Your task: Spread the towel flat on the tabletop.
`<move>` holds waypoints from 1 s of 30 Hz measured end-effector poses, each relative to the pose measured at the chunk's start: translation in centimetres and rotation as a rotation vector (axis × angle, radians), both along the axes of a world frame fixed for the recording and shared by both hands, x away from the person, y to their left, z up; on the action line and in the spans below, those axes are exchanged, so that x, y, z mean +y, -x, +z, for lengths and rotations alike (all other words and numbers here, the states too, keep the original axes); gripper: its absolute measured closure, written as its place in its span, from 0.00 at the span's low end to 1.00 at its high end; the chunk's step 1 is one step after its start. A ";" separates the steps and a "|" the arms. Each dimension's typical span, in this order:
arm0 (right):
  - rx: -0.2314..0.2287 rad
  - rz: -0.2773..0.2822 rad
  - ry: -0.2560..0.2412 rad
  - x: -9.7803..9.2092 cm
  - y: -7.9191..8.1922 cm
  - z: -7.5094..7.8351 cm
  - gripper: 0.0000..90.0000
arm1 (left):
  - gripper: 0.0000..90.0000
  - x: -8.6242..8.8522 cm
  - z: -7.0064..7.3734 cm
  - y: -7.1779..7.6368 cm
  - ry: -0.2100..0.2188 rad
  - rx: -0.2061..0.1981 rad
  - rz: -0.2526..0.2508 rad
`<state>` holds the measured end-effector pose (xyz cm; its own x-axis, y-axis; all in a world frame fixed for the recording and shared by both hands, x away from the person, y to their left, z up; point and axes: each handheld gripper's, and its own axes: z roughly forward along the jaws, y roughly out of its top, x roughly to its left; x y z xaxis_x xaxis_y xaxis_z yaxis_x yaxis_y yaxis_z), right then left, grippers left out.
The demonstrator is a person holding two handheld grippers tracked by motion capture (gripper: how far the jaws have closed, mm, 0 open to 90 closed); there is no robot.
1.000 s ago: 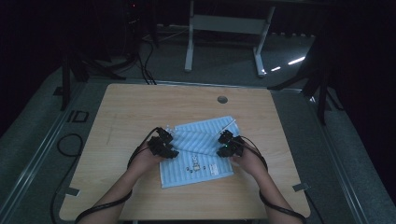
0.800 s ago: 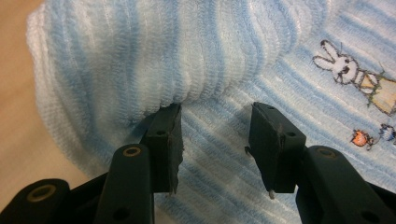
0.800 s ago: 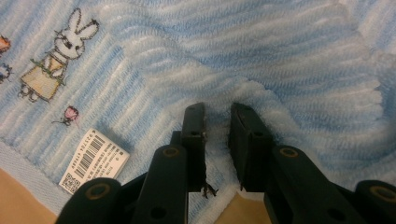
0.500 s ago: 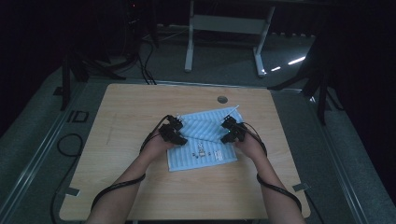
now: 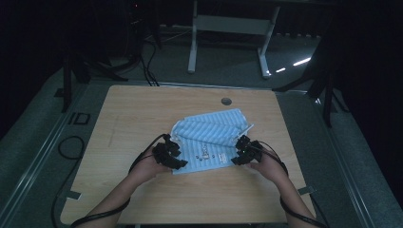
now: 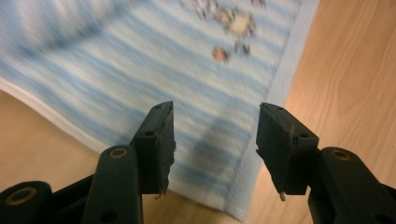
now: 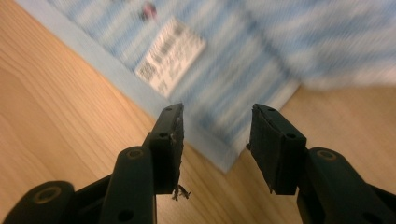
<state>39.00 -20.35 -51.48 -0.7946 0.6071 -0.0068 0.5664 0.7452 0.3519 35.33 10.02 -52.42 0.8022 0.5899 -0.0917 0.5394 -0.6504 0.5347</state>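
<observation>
A blue-and-white striped cloth (image 5: 209,138) lies folded on the wooden table (image 5: 133,114), with a small print near its front edge. My left gripper (image 5: 172,155) is at the cloth's near left corner, and its jaws stand open over the striped cloth (image 6: 140,60) with nothing between them. My right gripper (image 5: 243,151) is at the near right corner. Its jaws are open above the cloth's corner (image 7: 229,163), beside a white label (image 7: 170,56).
A round grommet hole (image 5: 226,101) sits near the table's far edge. A white frame stand (image 5: 228,28) stands on the dark floor behind the table. Cables (image 5: 71,147) trail on the floor at the left. Bare wood surrounds the cloth.
Both grippers went forward over the cloth, then came back toward the near edge. The cloth now lies folded, with its upper layer bunched toward the far side.
</observation>
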 end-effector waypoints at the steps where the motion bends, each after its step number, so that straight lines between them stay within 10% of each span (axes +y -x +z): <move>1: 0.006 0.007 0.002 0.0 0.0 -0.3 0.60 | 0.52 -0.1 -0.4 0.0 -0.010 0.006 0.000; 9: -0.009 0.002 0.012 -0.1 0.2 -0.9 0.79 | 0.58 -1.1 -1.0 -0.1 -0.078 -0.020 0.011; 14: 0.000 0.032 0.021 0.7 0.5 -0.8 0.92 | 0.95 -1.7 -0.6 -0.7 -0.115 -0.022 0.037; 22: -0.060 0.044 -0.028 -0.9 2.9 2.7 0.92 | 0.96 -1.0 2.8 1.4 -0.004 -0.015 -0.012; 30: -0.106 0.099 -0.069 -3.5 10.5 6.4 0.92 | 0.96 -1.2 6.3 7.6 0.101 0.022 -0.162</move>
